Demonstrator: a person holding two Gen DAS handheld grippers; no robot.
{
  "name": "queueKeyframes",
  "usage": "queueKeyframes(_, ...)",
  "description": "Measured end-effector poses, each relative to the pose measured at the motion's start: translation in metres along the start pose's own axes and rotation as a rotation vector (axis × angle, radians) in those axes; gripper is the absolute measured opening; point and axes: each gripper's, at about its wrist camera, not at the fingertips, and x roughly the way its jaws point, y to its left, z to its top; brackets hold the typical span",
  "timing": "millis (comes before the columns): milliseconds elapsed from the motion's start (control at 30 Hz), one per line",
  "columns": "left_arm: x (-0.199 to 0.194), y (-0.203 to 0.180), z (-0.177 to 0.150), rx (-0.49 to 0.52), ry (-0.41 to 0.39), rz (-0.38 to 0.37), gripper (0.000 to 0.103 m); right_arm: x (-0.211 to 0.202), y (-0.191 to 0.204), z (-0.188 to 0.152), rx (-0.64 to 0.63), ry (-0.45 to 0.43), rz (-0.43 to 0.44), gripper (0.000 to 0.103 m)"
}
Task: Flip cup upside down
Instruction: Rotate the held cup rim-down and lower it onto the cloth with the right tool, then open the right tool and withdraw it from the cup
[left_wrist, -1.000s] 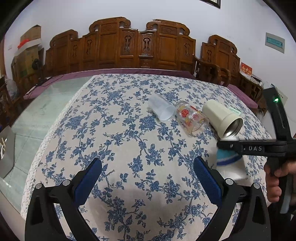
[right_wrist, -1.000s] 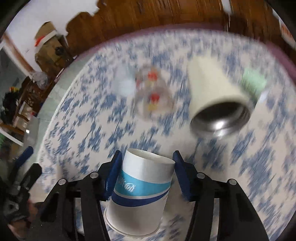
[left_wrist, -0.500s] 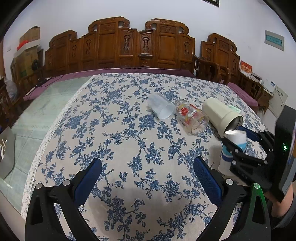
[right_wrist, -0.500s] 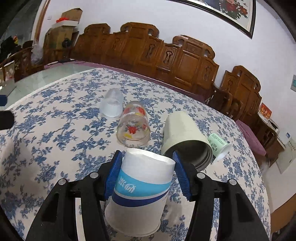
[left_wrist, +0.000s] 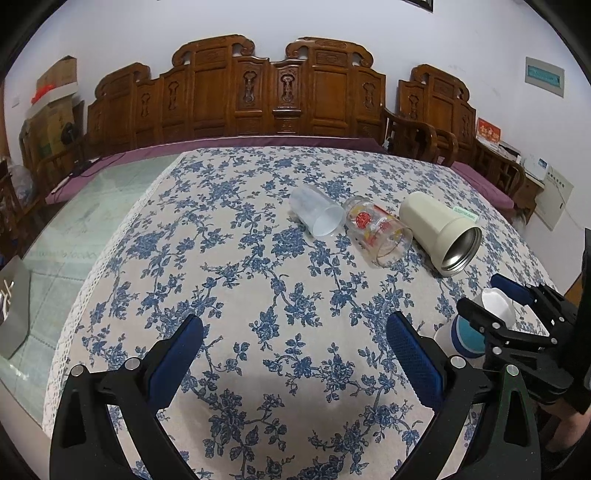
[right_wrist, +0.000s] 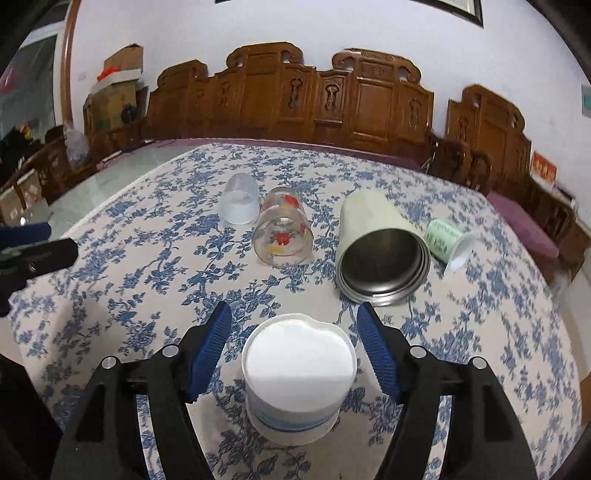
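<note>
A white paper cup (right_wrist: 298, 373) with a blue band stands upside down on the floral tablecloth, its base up. My right gripper (right_wrist: 293, 345) is open, with its blue pads on either side of the cup and clear of it. In the left wrist view the cup (left_wrist: 476, 325) sits at the right between the right gripper's fingers. My left gripper (left_wrist: 295, 363) is open and empty above the near part of the table.
Four cups lie on their sides further back: a frosted plastic one (right_wrist: 239, 204), a glass with red flowers (right_wrist: 282, 232), a cream steel-lined tumbler (right_wrist: 380, 251) and a small green paper cup (right_wrist: 448, 242). Carved wooden chairs (right_wrist: 295, 99) line the far edge.
The right gripper has opened and let go of the paper cup, which now stands upside down on the table. The right gripper's view has tilted to look down on the cup's base.
</note>
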Motion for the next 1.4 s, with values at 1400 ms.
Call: queueKeyframes(1400,-0.141,-0.087,-0.034,0.05,-0.091,0.058,0.096,-0.208,-0.053,-0.028,0.142,-0.223,-0.01,0.1)
